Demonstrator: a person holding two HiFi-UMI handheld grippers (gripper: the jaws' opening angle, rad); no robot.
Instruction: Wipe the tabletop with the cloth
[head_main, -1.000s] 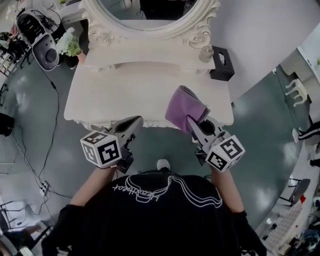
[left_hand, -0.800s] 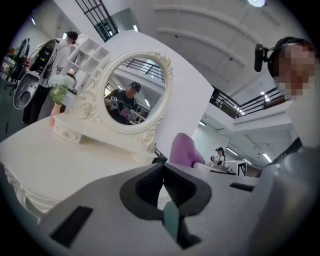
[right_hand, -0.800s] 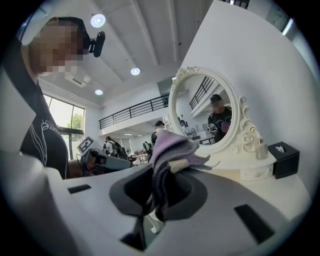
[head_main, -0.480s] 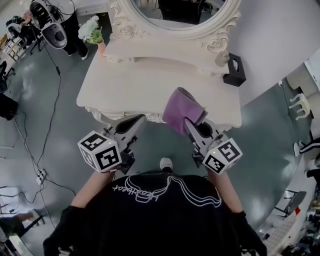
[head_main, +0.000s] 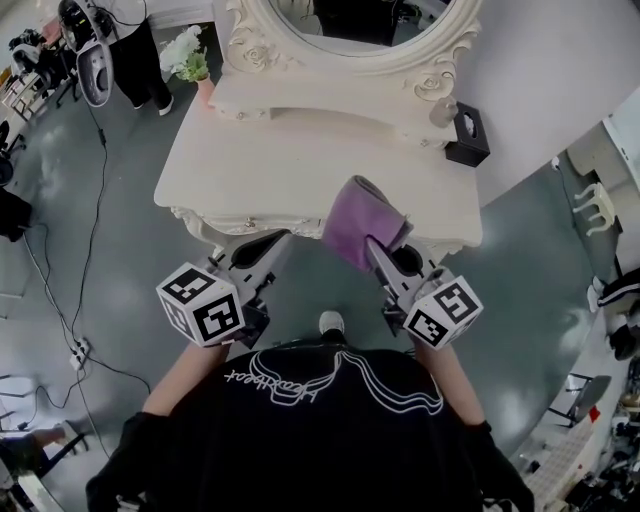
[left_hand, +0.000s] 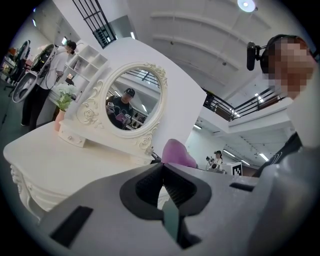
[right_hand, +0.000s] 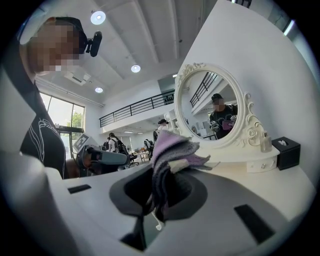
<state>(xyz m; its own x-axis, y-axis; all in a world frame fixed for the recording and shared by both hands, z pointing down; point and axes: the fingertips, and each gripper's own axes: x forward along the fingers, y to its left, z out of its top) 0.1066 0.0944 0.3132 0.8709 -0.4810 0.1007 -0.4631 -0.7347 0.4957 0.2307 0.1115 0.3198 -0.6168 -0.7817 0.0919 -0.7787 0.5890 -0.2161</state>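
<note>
A cream dressing table (head_main: 260, 170) stands in front of me. My right gripper (head_main: 374, 244) is shut on a folded purple cloth (head_main: 360, 218), which hangs over the table's front edge at the right. In the right gripper view the cloth (right_hand: 172, 147) bunches up out of the shut right gripper (right_hand: 159, 176). My left gripper (head_main: 276, 240) hovers at the front edge, left of the cloth. Its jaws meet with nothing between them in the left gripper view (left_hand: 162, 169), where the cloth (left_hand: 177, 152) shows just beyond.
An oval mirror (head_main: 350, 20) in a carved frame backs the table. A black tissue box (head_main: 467, 134) and a small bottle (head_main: 441, 112) sit at its back right, a flower pot (head_main: 190, 55) at its back left. Cables (head_main: 100, 200) trail on the floor at left.
The head view has shifted, so the table now sits a little further right in the picture. Both grippers hold about the same places, and the cloth stays gripped.
</note>
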